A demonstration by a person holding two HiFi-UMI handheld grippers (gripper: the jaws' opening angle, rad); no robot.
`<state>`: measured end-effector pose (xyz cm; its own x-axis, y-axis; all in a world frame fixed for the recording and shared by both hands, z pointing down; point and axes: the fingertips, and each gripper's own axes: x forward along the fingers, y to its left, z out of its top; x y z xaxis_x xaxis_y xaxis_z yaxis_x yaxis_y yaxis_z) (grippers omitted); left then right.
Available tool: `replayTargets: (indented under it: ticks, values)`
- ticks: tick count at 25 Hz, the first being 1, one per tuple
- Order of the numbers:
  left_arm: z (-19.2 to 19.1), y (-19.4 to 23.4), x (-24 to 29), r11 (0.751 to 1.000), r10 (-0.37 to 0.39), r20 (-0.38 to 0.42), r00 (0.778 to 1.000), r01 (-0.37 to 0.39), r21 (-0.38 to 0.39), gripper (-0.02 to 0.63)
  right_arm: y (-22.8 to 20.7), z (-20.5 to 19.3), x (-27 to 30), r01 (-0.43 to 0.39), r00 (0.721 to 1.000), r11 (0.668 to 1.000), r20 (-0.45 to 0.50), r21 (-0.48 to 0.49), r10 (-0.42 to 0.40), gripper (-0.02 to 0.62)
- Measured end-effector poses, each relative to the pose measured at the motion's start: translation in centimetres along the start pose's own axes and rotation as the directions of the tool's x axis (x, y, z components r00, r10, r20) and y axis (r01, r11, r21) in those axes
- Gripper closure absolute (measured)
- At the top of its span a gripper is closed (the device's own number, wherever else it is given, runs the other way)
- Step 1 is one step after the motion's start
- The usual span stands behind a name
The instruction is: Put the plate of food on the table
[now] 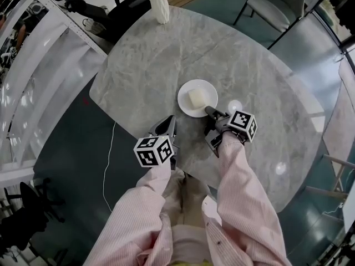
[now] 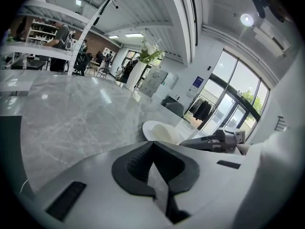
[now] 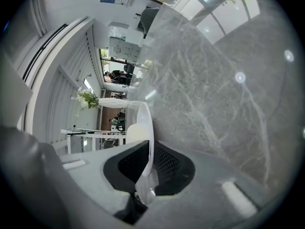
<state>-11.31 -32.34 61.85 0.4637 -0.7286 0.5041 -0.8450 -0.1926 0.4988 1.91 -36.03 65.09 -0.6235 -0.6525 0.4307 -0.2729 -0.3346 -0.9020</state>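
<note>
A round white plate (image 1: pixel 186 107) carrying a pale block of food (image 1: pixel 195 97) sits level at the middle of the grey marble table (image 1: pixel 166 60); I cannot tell whether it rests on the top or hovers just over it. My right gripper (image 1: pixel 209 111) is shut on the plate's near right rim; in the right gripper view the rim (image 3: pixel 145 123) runs between the black pads (image 3: pixel 164 163), with the food (image 3: pixel 134 132) beyond. My left gripper (image 1: pixel 170 119) hovers by the table's near edge, left of the plate, shut on nothing (image 2: pixel 152 144). It looks toward the plate (image 2: pixel 151 129) and the right gripper (image 2: pixel 190 143).
A white vase (image 1: pixel 160 5) with flowers stands at the table's far edge. Chairs (image 1: pixel 274 4) stand beyond the table. White shelving (image 1: pixel 50 65) runs along the left. The table's near edge (image 1: pixel 183 169) lies just in front of the person's sleeves.
</note>
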Motion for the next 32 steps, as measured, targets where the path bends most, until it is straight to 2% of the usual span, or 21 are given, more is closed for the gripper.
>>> replayTargets:
  ticks: [7,10,19,25,28,32]
  values:
    - [0.3,-0.7,0.3,1.000,-0.024,-0.003,1.000,0.024,0.003,0.615,0.3,0.2,-0.1,0.098,0.995,0.985,0.018,-0.143,-0.097,0.558]
    - [0.5,-0.9,0.3,1.000,-0.031,-0.005,1.000,0.031,0.002,0.615,0.3,0.1,-0.2,0.154,0.988,0.966,0.014,-0.206,-0.155,0.554]
    - [0.8,-1.1,0.4,0.999,-0.045,-0.012,0.999,0.045,-0.004,0.614,-0.5,0.0,-0.1,0.276,0.958,0.909,0.010,-0.314,-0.287,0.503]
    - [0.6,-1.0,0.2,0.999,-0.047,-0.016,0.999,0.047,-0.004,0.615,-0.3,-0.5,-0.1,0.296,0.946,0.867,-0.002,-0.400,-0.323,0.459]
    - [0.5,-1.0,0.1,0.999,-0.047,-0.017,0.999,0.047,-0.004,0.615,-0.4,-0.7,-0.2,0.311,0.938,0.833,0.006,-0.458,-0.347,0.439]
    - [0.5,-1.1,0.0,0.998,-0.055,-0.014,0.998,0.055,-0.012,0.615,-0.7,-1.0,-0.3,0.351,0.913,0.759,0.021,-0.548,-0.408,0.434]
